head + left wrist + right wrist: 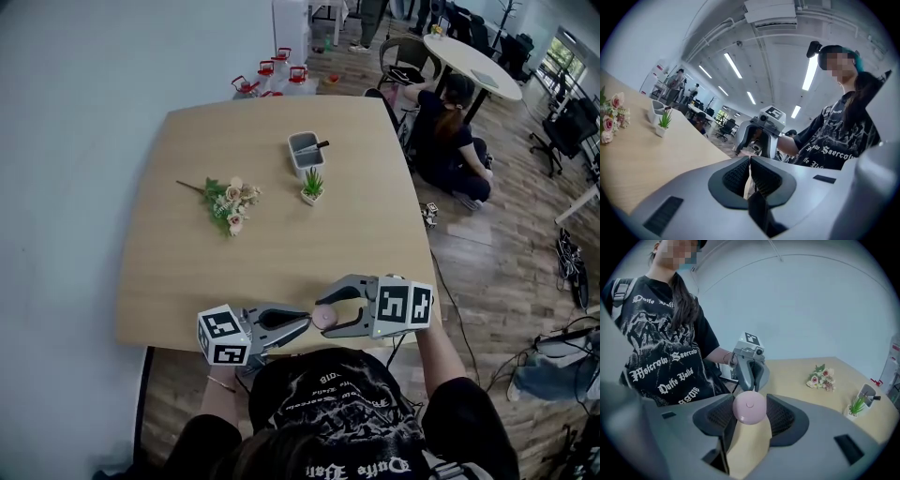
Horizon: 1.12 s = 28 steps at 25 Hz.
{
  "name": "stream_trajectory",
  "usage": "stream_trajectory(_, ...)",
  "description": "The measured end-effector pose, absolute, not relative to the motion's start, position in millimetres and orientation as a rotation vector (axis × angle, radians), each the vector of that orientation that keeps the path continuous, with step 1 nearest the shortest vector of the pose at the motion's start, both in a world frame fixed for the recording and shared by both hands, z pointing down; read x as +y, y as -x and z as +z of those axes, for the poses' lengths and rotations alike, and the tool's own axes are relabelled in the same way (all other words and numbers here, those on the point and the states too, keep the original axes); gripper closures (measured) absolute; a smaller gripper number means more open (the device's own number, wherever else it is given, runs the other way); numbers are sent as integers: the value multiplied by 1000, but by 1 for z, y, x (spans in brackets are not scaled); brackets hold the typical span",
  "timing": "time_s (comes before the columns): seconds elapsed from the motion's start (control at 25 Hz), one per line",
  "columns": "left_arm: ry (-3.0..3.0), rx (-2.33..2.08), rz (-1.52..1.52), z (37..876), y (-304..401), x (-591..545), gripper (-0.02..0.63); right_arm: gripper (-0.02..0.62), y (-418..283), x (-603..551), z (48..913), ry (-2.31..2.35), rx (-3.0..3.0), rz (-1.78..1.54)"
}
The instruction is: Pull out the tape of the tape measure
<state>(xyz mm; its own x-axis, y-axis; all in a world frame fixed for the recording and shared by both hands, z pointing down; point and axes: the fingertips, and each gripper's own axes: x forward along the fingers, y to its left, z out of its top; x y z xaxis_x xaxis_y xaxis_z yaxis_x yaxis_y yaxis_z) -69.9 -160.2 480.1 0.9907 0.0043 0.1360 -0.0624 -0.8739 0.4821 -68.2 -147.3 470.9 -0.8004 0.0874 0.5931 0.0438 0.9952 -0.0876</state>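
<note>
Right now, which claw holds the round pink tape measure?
The right claw: the pink tape measure sits pinched between its pads. The left claw is closed on only a thin pale strip.

The person stands at the near edge of the table (281,248), both bare forearms reaching forward and bent inward so the two grippers meet nose to nose over that edge. The left gripper (298,322) lies low and level, pointing right, its jaws pressed together; whether anything thin is nipped between them I cannot tell. The right gripper (324,313) points left toward it, sitting slightly higher, its jaws held wide and clamped on a round pink tape measure (749,408). The tips of the two grippers are almost touching.
</note>
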Motion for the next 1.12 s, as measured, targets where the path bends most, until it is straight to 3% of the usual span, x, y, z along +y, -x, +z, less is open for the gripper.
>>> stream_trajectory(1.12,-2502,-609,104,516,130,-197,594,359,55,-177,499,-246,-2503,213)
